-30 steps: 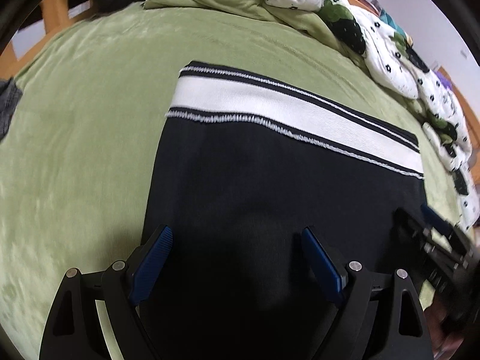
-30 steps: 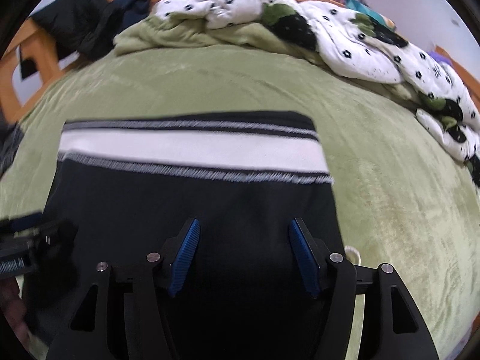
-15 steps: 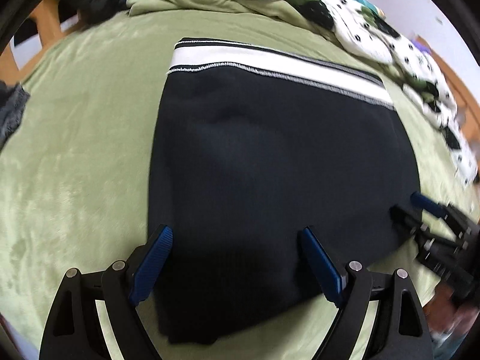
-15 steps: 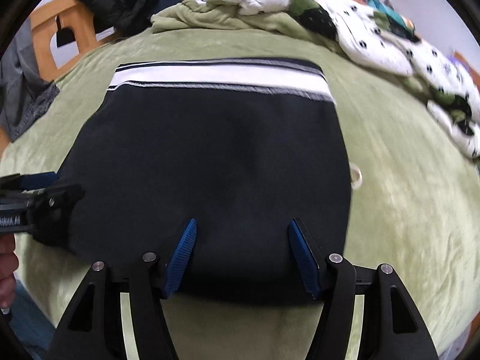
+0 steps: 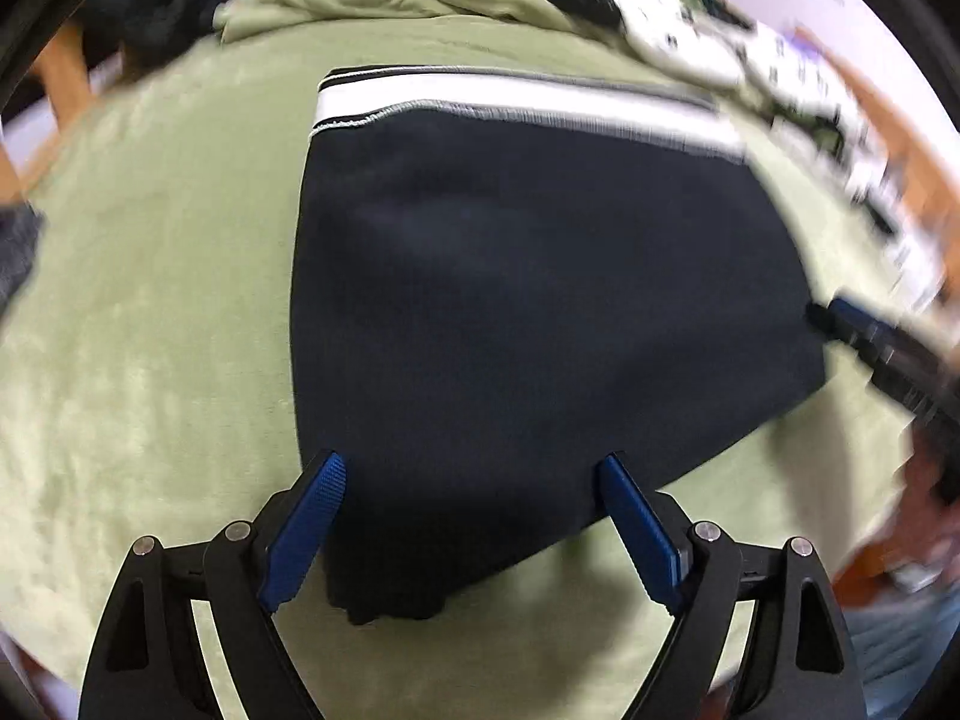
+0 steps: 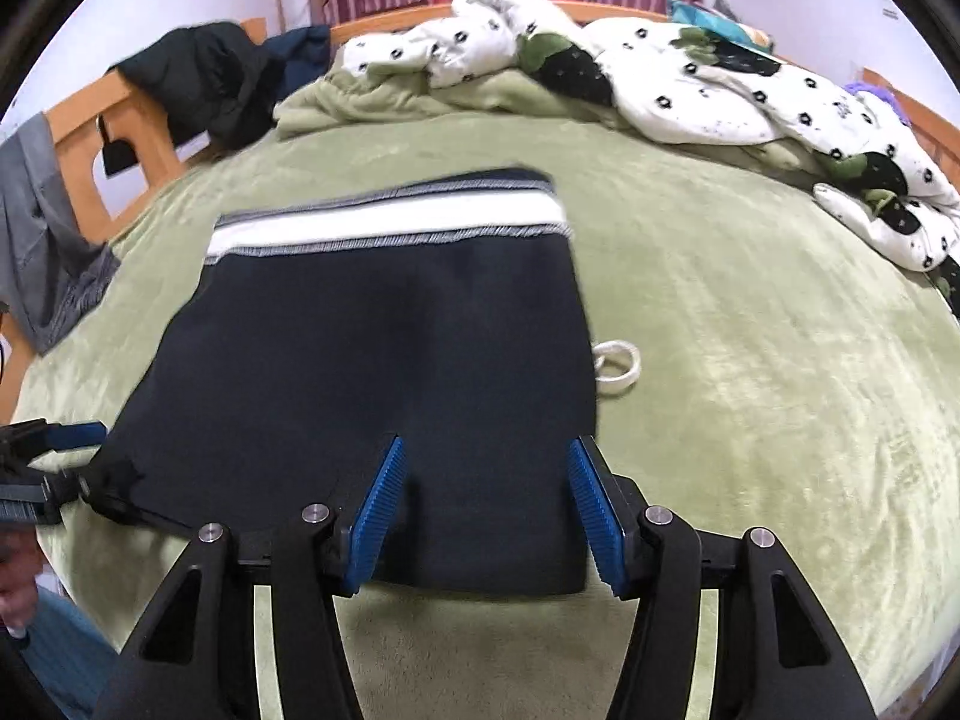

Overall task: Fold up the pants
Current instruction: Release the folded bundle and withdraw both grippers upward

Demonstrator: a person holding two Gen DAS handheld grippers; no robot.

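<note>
Pants: black pants (image 6: 384, 360), folded into a flat, roughly square block, lie on the green blanket (image 6: 750, 360) toward the bed's near edge; white striped waistband (image 6: 390, 222) on the far side.
Near edge: the folded hem falls just short of the blanket's near edge; one corner bunches a little at the near left in the left wrist view.
Left gripper: left gripper (image 5: 468, 510) hangs over the near left corner, blue pads spread wide, nothing pinched.
Right gripper: right gripper (image 6: 483, 510) sits over the near right part, jaws apart and just been closing; cloth lies below them, not gripped.
Open room: bare blanket left and right of the pants; a white ring (image 6: 618, 366) lies just beside the right edge.
Far side: a spotted quilt (image 6: 690, 90) and dark clothes (image 6: 204, 84) are heaped by the wooden bed frame (image 6: 78, 138), well apart from the pants.
</note>
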